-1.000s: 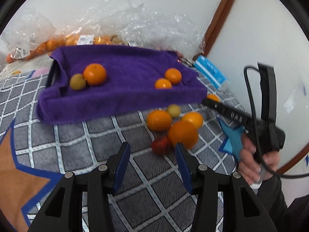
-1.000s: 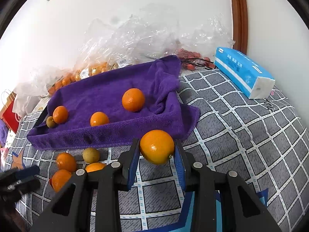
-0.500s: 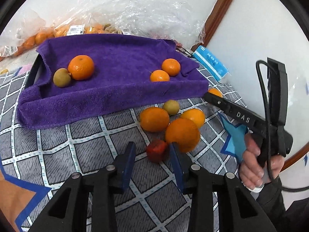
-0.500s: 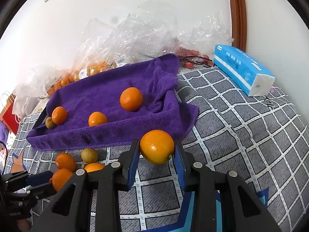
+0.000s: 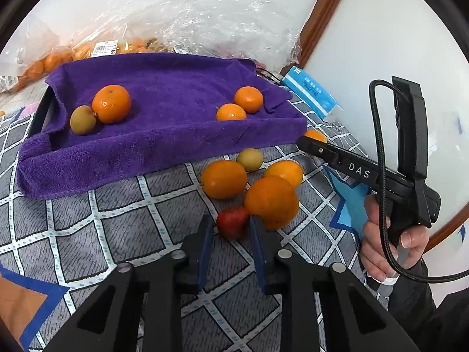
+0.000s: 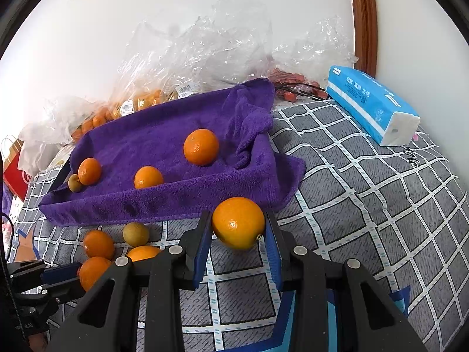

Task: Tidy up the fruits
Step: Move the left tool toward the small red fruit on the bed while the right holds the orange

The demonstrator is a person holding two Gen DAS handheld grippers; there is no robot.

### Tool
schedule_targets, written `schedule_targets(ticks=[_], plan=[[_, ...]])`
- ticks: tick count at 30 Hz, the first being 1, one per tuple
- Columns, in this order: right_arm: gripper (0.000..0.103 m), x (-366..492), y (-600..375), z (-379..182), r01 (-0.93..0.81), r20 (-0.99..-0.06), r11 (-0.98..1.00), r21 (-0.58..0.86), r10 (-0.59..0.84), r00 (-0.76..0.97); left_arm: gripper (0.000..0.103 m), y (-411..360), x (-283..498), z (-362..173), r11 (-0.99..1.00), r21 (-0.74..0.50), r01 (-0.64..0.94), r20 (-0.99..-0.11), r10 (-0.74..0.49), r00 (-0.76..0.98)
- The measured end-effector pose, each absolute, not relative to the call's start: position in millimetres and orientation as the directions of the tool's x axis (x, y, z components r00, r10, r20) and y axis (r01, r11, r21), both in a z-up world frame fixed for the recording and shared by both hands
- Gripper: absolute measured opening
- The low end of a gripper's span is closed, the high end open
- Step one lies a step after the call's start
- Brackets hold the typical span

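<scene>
My left gripper (image 5: 230, 228) is open, its blue pads on either side of a small red fruit (image 5: 232, 221) lying on the checked blanket, not clamped. Three oranges (image 5: 271, 202) and a greenish-brown fruit (image 5: 249, 159) lie just beyond it. My right gripper (image 6: 238, 228) is shut on an orange (image 6: 238, 223), held above the blanket before the purple towel tray (image 6: 164, 205). The tray holds three oranges (image 6: 201, 146) and a greenish-brown fruit (image 6: 75, 182). The right gripper also shows in the left wrist view (image 5: 307, 143).
A blue tissue pack (image 6: 372, 108) lies on the blanket at the right. Clear plastic bags (image 6: 205, 55) with more oranges stand behind the tray against the wall. A wooden door frame (image 6: 362, 20) is at the back right.
My left gripper has moved forward and down to the red fruit and its jaws have narrowed around it. The right gripper has held the orange almost still.
</scene>
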State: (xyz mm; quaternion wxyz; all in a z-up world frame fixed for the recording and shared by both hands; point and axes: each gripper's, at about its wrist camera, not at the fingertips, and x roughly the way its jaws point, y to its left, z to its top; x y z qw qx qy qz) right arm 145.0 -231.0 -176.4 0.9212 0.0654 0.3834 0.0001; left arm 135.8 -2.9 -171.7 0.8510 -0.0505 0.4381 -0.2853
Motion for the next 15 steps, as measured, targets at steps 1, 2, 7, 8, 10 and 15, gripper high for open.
schedule_targets(ticks=[1, 2, 7, 8, 10, 15], plan=[[0.035, 145, -231, -177, 0.05, -0.708, 0.991, 0.122, 0.051, 0.704, 0.021, -3, 137, -172, 0.833, -0.338, 0.439, -0.719, -0.529, 0.45], [0.035, 145, -232, -177, 0.05, -0.709, 0.991, 0.122, 0.052, 0.703, 0.021, -3, 138, -173, 0.833, -0.34, 0.437, -0.721, -0.529, 0.448], [0.035, 146, -233, -177, 0.048, -0.708, 0.991, 0.128, 0.057, 0.704, 0.021, -2, 134, -171, 0.843, -0.323, 0.431, -0.714, -0.516, 0.474], [0.035, 146, -233, -177, 0.049, -0.708, 0.991, 0.128, 0.056, 0.704, 0.021, 1, 132, -169, 0.849, -0.315, 0.424, -0.709, -0.507, 0.49], [0.035, 145, -232, -177, 0.049, -0.706, 0.991, 0.125, 0.054, 0.706, 0.021, 8, 130, -167, 0.873, -0.287, 0.396, -0.703, -0.472, 0.531], [0.035, 144, -233, -177, 0.051, -0.706, 0.991, 0.127, 0.054, 0.706, 0.021, 22, 137, -169, 0.903, -0.291, 0.315, -0.717, -0.424, 0.553]])
